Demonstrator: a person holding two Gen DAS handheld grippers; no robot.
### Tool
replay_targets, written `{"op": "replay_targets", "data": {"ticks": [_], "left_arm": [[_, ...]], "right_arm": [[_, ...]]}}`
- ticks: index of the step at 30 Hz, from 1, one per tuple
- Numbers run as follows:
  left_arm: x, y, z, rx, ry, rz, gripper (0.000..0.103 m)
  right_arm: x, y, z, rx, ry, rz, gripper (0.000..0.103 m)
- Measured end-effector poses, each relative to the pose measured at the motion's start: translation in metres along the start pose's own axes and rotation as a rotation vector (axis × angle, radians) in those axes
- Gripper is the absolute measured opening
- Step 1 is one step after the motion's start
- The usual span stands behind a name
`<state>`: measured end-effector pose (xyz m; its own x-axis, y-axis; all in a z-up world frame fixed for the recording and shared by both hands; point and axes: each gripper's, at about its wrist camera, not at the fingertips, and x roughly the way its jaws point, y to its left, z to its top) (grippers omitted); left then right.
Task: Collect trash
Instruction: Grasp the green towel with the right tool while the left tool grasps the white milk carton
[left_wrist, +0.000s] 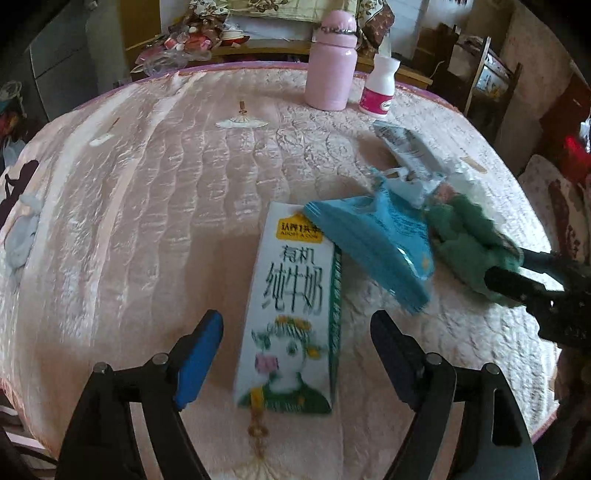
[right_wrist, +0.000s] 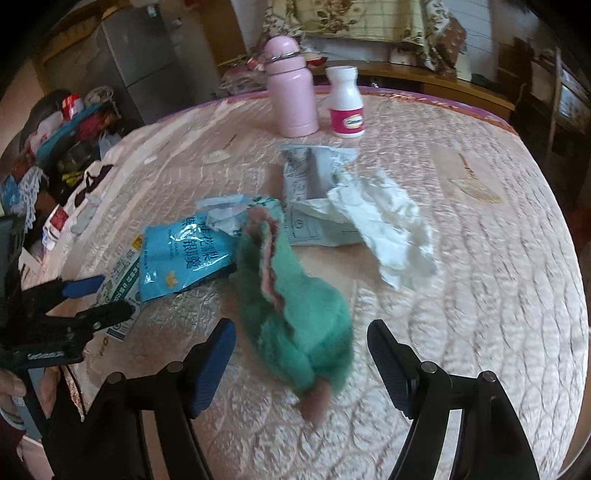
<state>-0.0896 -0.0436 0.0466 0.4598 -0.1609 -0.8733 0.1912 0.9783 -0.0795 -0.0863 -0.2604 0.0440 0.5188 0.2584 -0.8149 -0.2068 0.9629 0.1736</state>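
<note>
A white milk carton (left_wrist: 291, 314) with a cow picture lies flat on the pink quilted table (left_wrist: 147, 192). My left gripper (left_wrist: 295, 332) is open with the carton between its fingers. A blue snack bag (left_wrist: 373, 243) lies against the carton's far right corner; it also shows in the right wrist view (right_wrist: 181, 254). A green plush toy (right_wrist: 291, 306) lies between the fingers of my open right gripper (right_wrist: 301, 350). Crumpled white paper (right_wrist: 384, 225) and a flattened grey-white wrapper (right_wrist: 314, 184) lie beyond the toy.
A pink bottle (right_wrist: 291, 88) and a white pill bottle (right_wrist: 345, 103) stand at the table's far edge. Clutter and bags (right_wrist: 55, 147) sit off the table's left side. A wooden chair (left_wrist: 491, 85) stands at the far right.
</note>
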Motion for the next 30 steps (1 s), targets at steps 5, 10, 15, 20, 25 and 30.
{"op": "replay_targets", "data": {"ticks": [5, 10, 15, 20, 25, 30], "left_arm": [[0.009, 0.007, 0.001, -0.038, 0.023, -0.041, 0.064], [0.001, 0.005, -0.010, -0.025, 0.024, -0.061, 0.056], [-0.023, -0.004, -0.027, -0.006, 0.003, -0.088, 0.056], [-0.045, -0.027, -0.040, 0.030, -0.015, -0.123, 0.056], [-0.062, -0.072, -0.047, 0.109, -0.033, -0.175, 0.056], [-0.064, -0.119, -0.045, 0.184, -0.041, -0.212, 0.056]], "right_arm": [[0.022, 0.008, 0.002, -0.046, 0.045, -0.022, 0.077], [0.009, 0.002, -0.006, -0.009, 0.005, 0.009, 0.060], [-0.025, -0.005, -0.022, 0.008, -0.047, 0.012, 0.058], [-0.062, -0.020, -0.043, 0.038, -0.096, -0.019, 0.058], [-0.091, -0.047, -0.061, 0.111, -0.147, -0.055, 0.058], [-0.115, -0.076, -0.076, 0.187, -0.186, -0.089, 0.058]]}}
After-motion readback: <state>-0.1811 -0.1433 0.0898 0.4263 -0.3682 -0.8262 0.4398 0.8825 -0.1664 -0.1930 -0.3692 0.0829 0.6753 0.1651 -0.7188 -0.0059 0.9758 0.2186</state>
